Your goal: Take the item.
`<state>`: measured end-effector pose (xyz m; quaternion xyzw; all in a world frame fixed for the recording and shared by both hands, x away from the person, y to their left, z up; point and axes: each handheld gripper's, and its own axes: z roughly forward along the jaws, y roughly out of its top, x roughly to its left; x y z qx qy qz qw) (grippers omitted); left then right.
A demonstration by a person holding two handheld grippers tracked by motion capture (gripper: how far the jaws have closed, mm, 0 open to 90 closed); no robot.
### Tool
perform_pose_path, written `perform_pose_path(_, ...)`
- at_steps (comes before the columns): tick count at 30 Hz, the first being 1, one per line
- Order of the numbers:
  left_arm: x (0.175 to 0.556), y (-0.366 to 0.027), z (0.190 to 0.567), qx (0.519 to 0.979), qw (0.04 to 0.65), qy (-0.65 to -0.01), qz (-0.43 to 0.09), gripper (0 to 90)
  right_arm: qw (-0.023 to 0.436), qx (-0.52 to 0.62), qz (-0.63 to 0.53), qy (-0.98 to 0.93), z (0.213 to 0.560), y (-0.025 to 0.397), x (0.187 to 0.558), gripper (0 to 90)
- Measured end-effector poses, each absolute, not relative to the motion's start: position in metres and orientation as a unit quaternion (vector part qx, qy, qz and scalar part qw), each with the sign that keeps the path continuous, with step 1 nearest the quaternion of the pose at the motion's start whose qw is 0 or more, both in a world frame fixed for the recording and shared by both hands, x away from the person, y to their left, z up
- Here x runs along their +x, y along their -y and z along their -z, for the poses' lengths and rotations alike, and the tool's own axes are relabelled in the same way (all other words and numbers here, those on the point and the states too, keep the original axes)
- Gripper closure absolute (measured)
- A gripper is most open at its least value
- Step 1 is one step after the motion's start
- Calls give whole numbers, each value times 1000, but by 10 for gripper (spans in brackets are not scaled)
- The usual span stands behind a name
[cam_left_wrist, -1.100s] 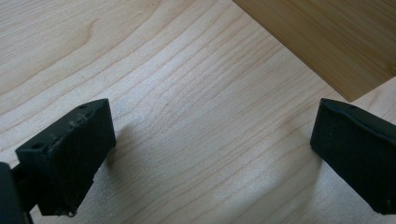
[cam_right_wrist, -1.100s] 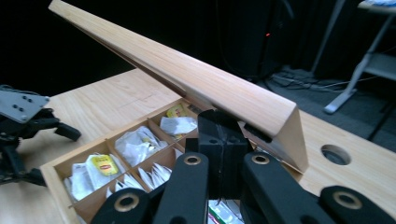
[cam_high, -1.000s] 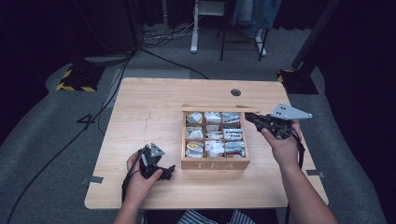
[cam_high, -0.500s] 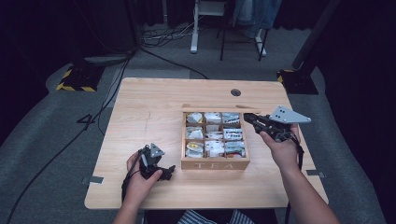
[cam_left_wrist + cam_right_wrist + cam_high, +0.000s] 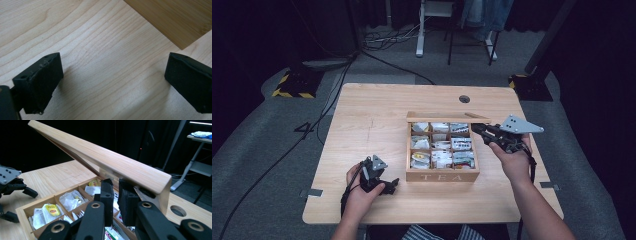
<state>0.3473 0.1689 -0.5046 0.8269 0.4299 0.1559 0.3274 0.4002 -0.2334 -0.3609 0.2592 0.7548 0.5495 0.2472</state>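
Wooden tea box [image 5: 442, 175] sits mid-table [image 5: 377, 115], lid [image 5: 447, 117] raised at the back. Right gripper [image 5: 478, 131] hangs over the box's right rear corner; right gripper view has its jaws nearly together just under the lid [image 5: 105, 162] edge, grip on anything not discernible, tea bags [image 5: 50, 211] in compartments below. Left gripper [image 5: 388, 186] rests on the table just left of the box; left gripper view shows its jaws spread wide over bare wood, box wall [image 5: 175, 20] at top right.
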Motion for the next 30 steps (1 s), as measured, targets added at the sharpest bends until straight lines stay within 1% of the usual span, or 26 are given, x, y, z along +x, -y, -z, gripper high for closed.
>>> perform_pose_path(2,346,-170,503,824,326,-437,-156,100,253,256,-547,-756,362,233,399,819)
perform_pose_path(4,344,-174,499,823,318,-447,-150,188,255,256,-546,-756,361,232,399,808)
perform_pose_path(6,344,-179,492,826,307,-452,-140,189,253,255,-547,-756,361,232,399,807)
perform_pose_path(8,345,-185,479,821,309,-460,-138,222,244,258,-550,-756,361,233,399,807)
perform_pose_path(12,343,-186,453,816,324,-456,-144,227,236,258,-556,-754,361,235,401,807)
perform_pose_path(15,341,-179,440,831,316,-435,-145,217,237,256,-555,-755,361,234,401,807)
perform_pose_path(19,339,-169,436,839,321,-418,-131,212,236,256,-554,-756,362,234,401,807)
perform_pose_path(24,340,-162,429,848,318,-403,-135,214,232,255,-552,-759,363,233,401,805)
perform_pose_path(27,340,-153,418,855,315,-386,-144,215,229,256,-552,-760,363,233,401,805)
perform_pose_path(30,341,-140,402,858,332,-365,-142,219,228,256,-554,-759,363,233,402,806)
